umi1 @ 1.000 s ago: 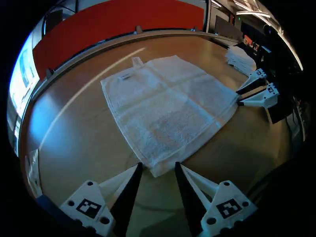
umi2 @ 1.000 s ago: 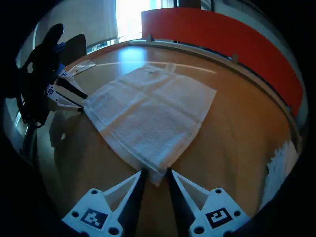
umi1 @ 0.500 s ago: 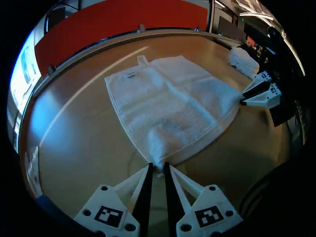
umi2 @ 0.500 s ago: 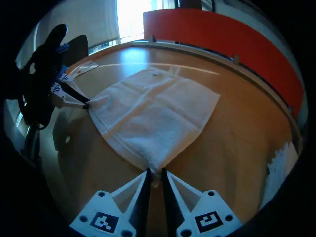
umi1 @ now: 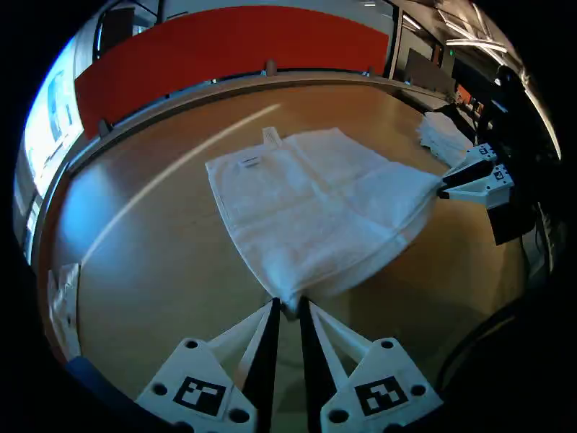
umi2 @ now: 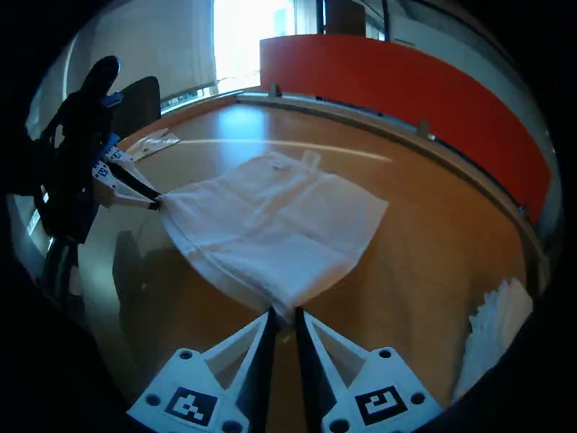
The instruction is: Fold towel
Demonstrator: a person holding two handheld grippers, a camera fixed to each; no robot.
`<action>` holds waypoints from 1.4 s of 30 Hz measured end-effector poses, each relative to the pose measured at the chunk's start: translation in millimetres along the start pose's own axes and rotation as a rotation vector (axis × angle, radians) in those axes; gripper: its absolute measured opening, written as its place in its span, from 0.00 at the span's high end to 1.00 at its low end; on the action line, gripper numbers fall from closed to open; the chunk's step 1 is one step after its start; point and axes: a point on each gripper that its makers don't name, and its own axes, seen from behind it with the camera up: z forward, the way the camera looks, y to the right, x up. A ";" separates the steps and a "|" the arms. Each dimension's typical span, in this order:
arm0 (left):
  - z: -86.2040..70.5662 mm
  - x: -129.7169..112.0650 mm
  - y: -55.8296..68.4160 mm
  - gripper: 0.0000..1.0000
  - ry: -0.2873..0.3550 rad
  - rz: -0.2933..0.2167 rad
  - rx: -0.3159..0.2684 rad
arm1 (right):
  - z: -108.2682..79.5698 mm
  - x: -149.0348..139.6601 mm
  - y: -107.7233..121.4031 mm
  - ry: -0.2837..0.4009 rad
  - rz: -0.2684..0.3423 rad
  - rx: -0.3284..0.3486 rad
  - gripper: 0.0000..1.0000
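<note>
We pinch the white fluffy towel (umi1: 317, 202) at two corners. Our left gripper (umi1: 288, 303) has both fingers squeezed tight on one corner. Our right gripper (umi2: 283, 314) is squeezed tight on the next corner. The edge between them hangs just above the smooth brown wooden table (umi1: 144, 238). The far half lies flat on it. A pile of folded white cloths (umi1: 441, 133) sits well apart.

table (umi1: 144, 238): glossy wood | divider (umi1: 231, 43): red panel along far edge | window (umi2: 249, 36): bright daylight
</note>
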 end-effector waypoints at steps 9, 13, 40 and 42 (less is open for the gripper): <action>-32.8 20.3 0.7 0.81 0.032 -0.005 0.015 | -28.2 33.1 -2.8 0.053 -0.009 -0.007 0.81; -44.3 27.0 1.7 0.81 0.040 -0.010 0.018 | -39.7 45.3 -5.4 0.072 -0.016 -0.008 0.81; -99.9 50.0 16.0 0.81 0.077 -0.043 -0.011 | -86.2 73.5 -14.4 0.102 -0.007 -0.009 0.81; -101.5 49.7 16.0 0.81 0.078 -0.045 -0.012 | -87.3 73.3 -15.2 0.101 -0.010 -0.007 0.81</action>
